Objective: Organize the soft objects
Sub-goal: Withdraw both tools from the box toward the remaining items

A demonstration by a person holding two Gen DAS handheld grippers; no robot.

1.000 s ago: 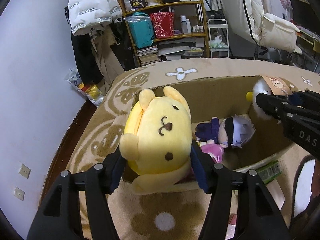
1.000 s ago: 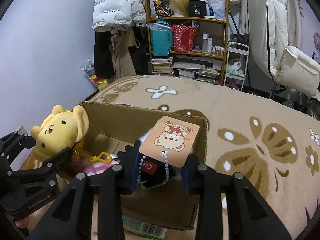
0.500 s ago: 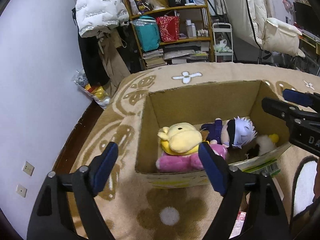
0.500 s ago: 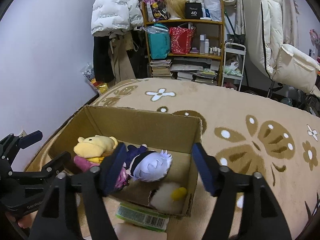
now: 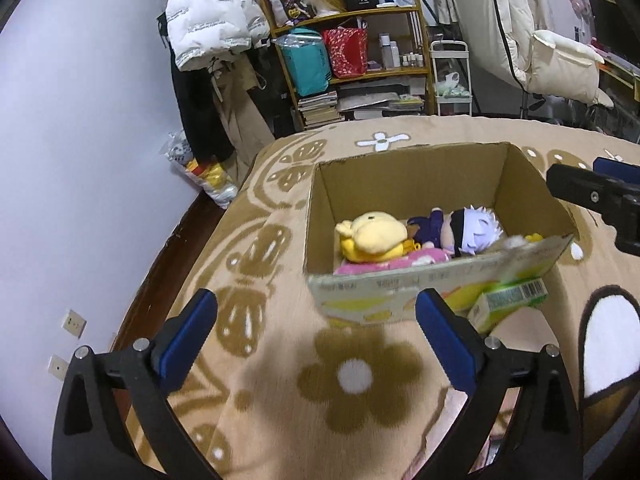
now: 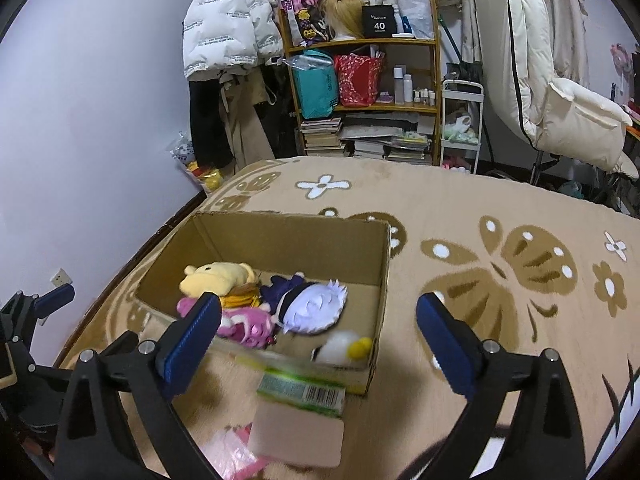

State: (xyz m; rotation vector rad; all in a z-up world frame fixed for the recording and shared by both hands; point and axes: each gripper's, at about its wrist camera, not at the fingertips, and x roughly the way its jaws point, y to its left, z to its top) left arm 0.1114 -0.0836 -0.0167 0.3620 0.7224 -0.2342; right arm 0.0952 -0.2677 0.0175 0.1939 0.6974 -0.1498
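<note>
An open cardboard box (image 5: 408,176) (image 6: 280,240) stands on the rug. In it lie a yellow plush (image 5: 372,238) (image 6: 216,276) on a pink plush (image 5: 392,260) (image 6: 248,324), a white-haired doll (image 5: 468,228) (image 6: 312,308) and a white duck plush (image 5: 516,242) (image 6: 340,350). My left gripper (image 5: 316,304) hovers before the box's near wall, its jaws opening wide with nothing between them. My right gripper (image 6: 319,306) hangs over the box's near right corner, jaws also opening and holding nothing. Each gripper shows at the edge of the other's view: the right gripper (image 5: 592,196), the left gripper (image 6: 40,304).
A green flap with a barcode (image 5: 508,304) (image 6: 302,392) sticks out at the box's front. Pink cards (image 6: 236,452) lie on the patterned rug (image 6: 500,220). A white slipper (image 5: 608,344) sits at the right. A lilac wall runs along the left; a cluttered shelf (image 6: 368,80) stands behind.
The left gripper let go of the yellow plush and the right let go of the tagged white plush; both toys now lie in the box. Both grippers opened wide and drew back and up.
</note>
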